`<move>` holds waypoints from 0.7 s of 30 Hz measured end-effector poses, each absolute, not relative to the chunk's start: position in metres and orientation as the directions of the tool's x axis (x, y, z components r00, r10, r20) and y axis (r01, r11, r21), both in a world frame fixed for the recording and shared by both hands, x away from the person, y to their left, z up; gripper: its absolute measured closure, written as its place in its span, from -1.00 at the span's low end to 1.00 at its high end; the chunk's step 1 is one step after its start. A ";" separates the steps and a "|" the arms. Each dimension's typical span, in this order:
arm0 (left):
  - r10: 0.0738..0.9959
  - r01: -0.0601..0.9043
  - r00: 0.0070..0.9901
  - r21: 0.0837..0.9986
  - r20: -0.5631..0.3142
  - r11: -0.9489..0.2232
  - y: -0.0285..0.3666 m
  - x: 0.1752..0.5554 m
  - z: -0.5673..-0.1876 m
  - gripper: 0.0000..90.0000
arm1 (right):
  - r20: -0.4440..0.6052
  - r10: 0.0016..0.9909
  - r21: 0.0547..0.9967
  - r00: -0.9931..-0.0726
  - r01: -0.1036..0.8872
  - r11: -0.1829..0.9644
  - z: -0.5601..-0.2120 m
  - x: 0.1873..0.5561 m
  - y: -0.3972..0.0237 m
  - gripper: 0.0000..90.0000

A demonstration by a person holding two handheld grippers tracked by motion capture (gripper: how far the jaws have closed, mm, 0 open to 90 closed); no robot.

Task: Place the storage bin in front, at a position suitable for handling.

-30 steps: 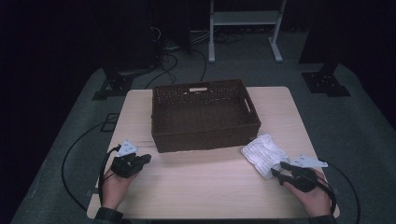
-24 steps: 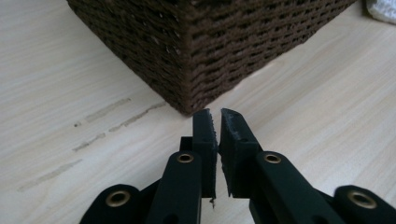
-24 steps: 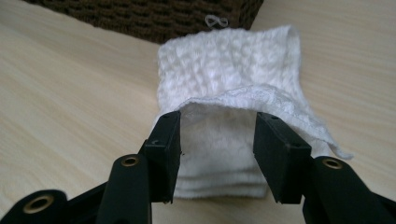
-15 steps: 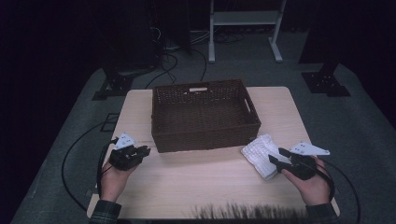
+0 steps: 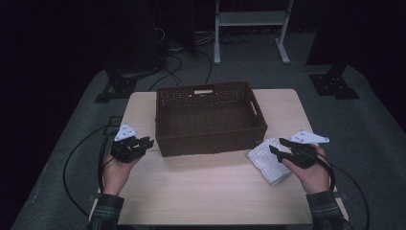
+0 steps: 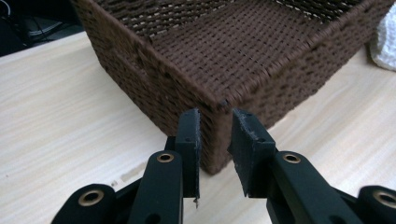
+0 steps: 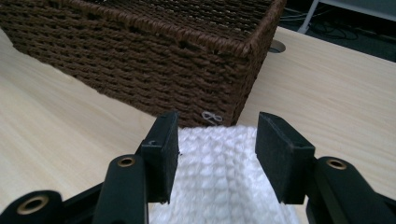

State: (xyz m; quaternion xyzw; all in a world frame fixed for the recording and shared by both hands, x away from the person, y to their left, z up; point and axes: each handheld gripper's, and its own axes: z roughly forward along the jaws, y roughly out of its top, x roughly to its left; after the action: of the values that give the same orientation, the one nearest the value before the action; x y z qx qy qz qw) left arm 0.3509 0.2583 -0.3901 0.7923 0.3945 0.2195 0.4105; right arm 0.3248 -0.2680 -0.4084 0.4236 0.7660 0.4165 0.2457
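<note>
Dark room, grey floor, black cables trailing round a light wooden table point(image 5: 210, 191) and a white metal stand point(image 5: 249, 19) at the back. Centred on the far half of the table, a brown woven basket point(image 5: 210, 120), rectangular, with handle slots in its end walls. Off the basket's near right corner, a folded white knitted cloth point(image 5: 268, 160) lying flat on the wood, close to the basket wall yet apart from it in the high view. At the table's left edge, the left gripper point(image 5: 143, 143) in a hand, pointing toward the basket's near left corner; jaws a narrow gap apart with nothing between them, having just been opening. Seen along those jaws in the left gripper view, the basket corner point(image 6: 219, 100) straight ahead past the pads point(image 6: 189, 140), bare tabletop on either side. On the right, the right gripper point(image 5: 276, 146) in the other hand, raised over the near edge of the cloth; jaws moderately apart and gripping nothing. In the right gripper view, the white cloth point(image 7: 219, 182) spread below and between the two pads point(image 7: 163, 149), the basket's corner point(image 7: 233, 60) just beyond it.
</note>
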 end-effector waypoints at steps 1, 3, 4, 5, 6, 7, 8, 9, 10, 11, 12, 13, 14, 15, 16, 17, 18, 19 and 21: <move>0.804 0.445 0.594 0.822 0.025 -0.354 0.259 0.353 -0.389 0.60 | -0.024 0.853 0.846 -0.521 0.444 0.296 -0.408 0.327 -0.268 0.09; 0.802 0.446 0.598 0.824 0.016 -0.349 0.258 0.358 -0.386 0.61 | -0.023 0.852 0.845 -0.523 0.445 0.296 -0.408 0.329 -0.267 0.09; 0.801 0.443 0.598 0.827 0.015 -0.346 0.257 0.361 -0.385 0.60 | -0.025 0.852 0.845 -0.523 0.444 0.297 -0.408 0.331 -0.267 0.09; 0.800 0.443 0.600 0.827 0.014 -0.347 0.256 0.364 -0.383 0.60 | -0.025 0.853 0.844 -0.521 0.446 0.297 -0.407 0.332 -0.266 0.09; 0.798 0.443 0.602 0.826 0.015 -0.350 0.256 0.366 -0.382 0.58 | -0.025 0.854 0.844 -0.520 0.447 0.297 -0.407 0.334 -0.266 0.09; 0.797 0.441 0.603 0.828 0.013 -0.347 0.255 0.369 -0.381 0.58 | -0.026 0.854 0.843 -0.520 0.447 0.298 -0.407 0.334 -0.266 0.09; 0.797 0.443 0.604 0.826 0.012 -0.348 0.254 0.372 -0.381 0.57 | -0.023 0.854 0.845 -0.519 0.447 0.294 -0.407 0.336 -0.266 0.09; 0.797 0.447 0.604 0.822 0.014 -0.353 0.253 0.374 -0.380 0.56 | -0.024 0.855 0.844 -0.518 0.448 0.295 -0.407 0.337 -0.266 0.09; 0.797 0.446 0.604 0.822 0.015 -0.354 0.253 0.376 -0.380 0.55 | -0.024 0.857 0.843 -0.515 0.451 0.294 -0.407 0.337 -0.266 0.09; 0.797 0.448 0.604 0.822 0.011 -0.351 0.252 0.379 -0.380 0.55 | -0.023 0.857 0.843 -0.515 0.451 0.294 -0.408 0.338 -0.266 0.09; 0.795 0.451 0.607 0.817 0.014 -0.358 0.252 0.382 -0.381 0.54 | -0.023 0.857 0.843 -0.514 0.451 0.293 -0.408 0.339 -0.267 0.09; 0.796 0.454 0.605 0.820 0.005 -0.349 0.251 0.384 -0.381 0.53 | -0.022 0.861 0.843 -0.508 0.453 0.290 -0.409 0.341 -0.268 0.09; 0.795 0.456 0.607 0.821 -0.005 -0.343 0.251 0.386 -0.382 0.53 | -0.022 0.861 0.843 -0.508 0.453 0.290 -0.409 0.341 -0.268 0.09; 0.796 0.462 0.605 0.820 -0.015 -0.336 0.251 0.388 -0.384 0.52 | -0.020 0.862 0.842 -0.506 0.456 0.287 -0.409 0.341 -0.268 0.09; 0.796 0.468 0.605 0.821 -0.028 -0.327 0.251 0.390 -0.386 0.50 | -0.019 0.863 0.844 -0.504 0.455 0.284 -0.409 0.342 -0.269 0.09; 0.796 0.473 0.604 0.821 -0.037 -0.320 0.251 0.392 -0.387 0.50 | -0.017 0.865 0.843 -0.501 0.457 0.281 -0.409 0.343 -0.269 0.09; 0.795 0.474 0.605 0.820 -0.039 -0.321 0.250 0.393 -0.388 0.49 | -0.017 0.866 0.842 -0.500 0.459 0.282 -0.409 0.344 -0.269 0.09; 0.794 0.475 0.607 0.821 -0.043 -0.318 0.250 0.395 -0.389 0.48 | -0.022 0.865 0.841 -0.502 0.458 0.287 -0.409 0.346 -0.269 0.09; 0.795 0.480 0.605 0.819 -0.049 -0.314 0.248 0.397 -0.391 0.47 | -0.022 0.865 0.841 -0.501 0.459 0.287 -0.409 0.346 -0.269 0.09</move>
State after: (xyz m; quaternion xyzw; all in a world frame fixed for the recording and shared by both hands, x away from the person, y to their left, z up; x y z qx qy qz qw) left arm 0.3975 0.2483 -0.3910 0.7891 0.4039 0.1858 0.4239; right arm 0.3465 -0.2691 -0.4095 0.4336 0.7631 0.4102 0.2477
